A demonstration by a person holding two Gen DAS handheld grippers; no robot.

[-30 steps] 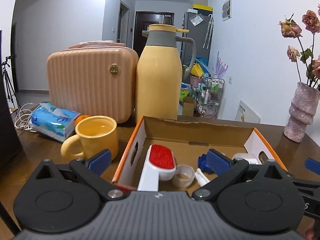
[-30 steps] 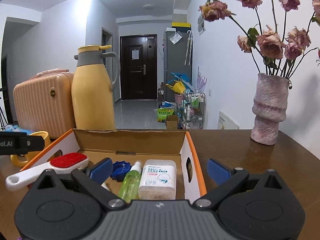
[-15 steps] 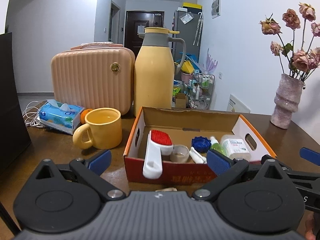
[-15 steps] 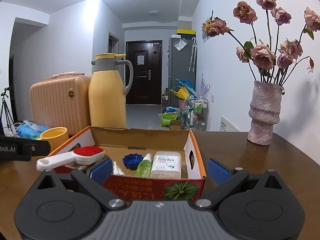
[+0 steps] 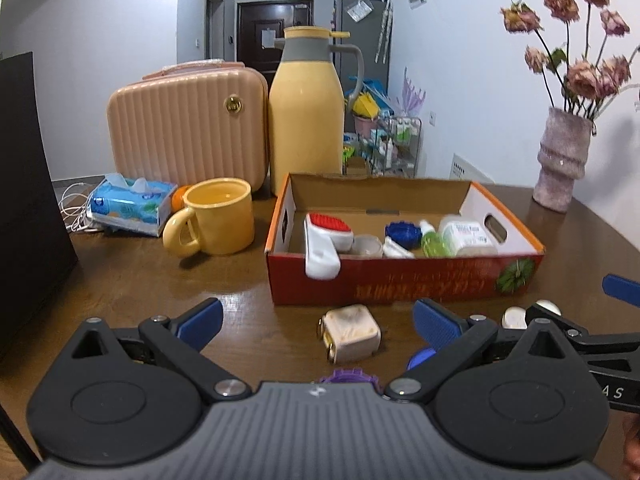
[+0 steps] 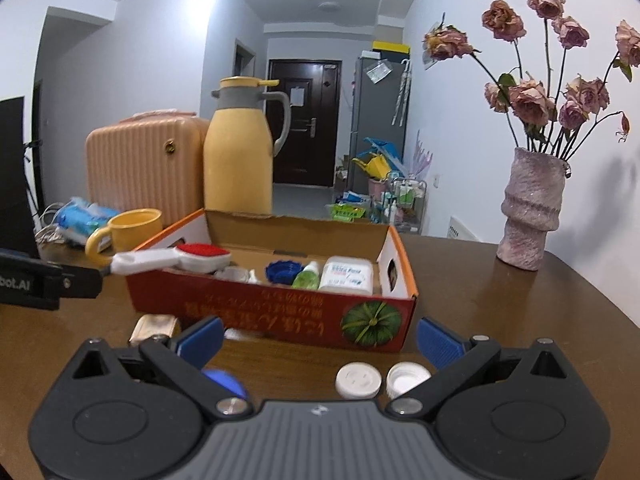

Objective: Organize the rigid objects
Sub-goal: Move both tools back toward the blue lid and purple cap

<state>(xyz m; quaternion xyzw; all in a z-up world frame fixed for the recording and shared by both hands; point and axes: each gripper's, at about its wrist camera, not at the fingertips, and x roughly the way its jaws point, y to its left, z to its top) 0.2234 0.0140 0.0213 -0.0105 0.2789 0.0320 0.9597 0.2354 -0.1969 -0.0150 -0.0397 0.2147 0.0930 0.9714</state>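
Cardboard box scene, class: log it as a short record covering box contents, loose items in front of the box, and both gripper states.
box: cardboard box, open top, on table
contents: lint brush with handle over front wall, blue cap, green spray bottle, white container
loose in front: plug adapter, two white caps, purple cap
left gripper: open, empty
right gripper: open, empty

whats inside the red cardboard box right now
In the red cardboard box: a white brush with red bristles, blue cap, green bottle, white tub. The front wall hides the floor.
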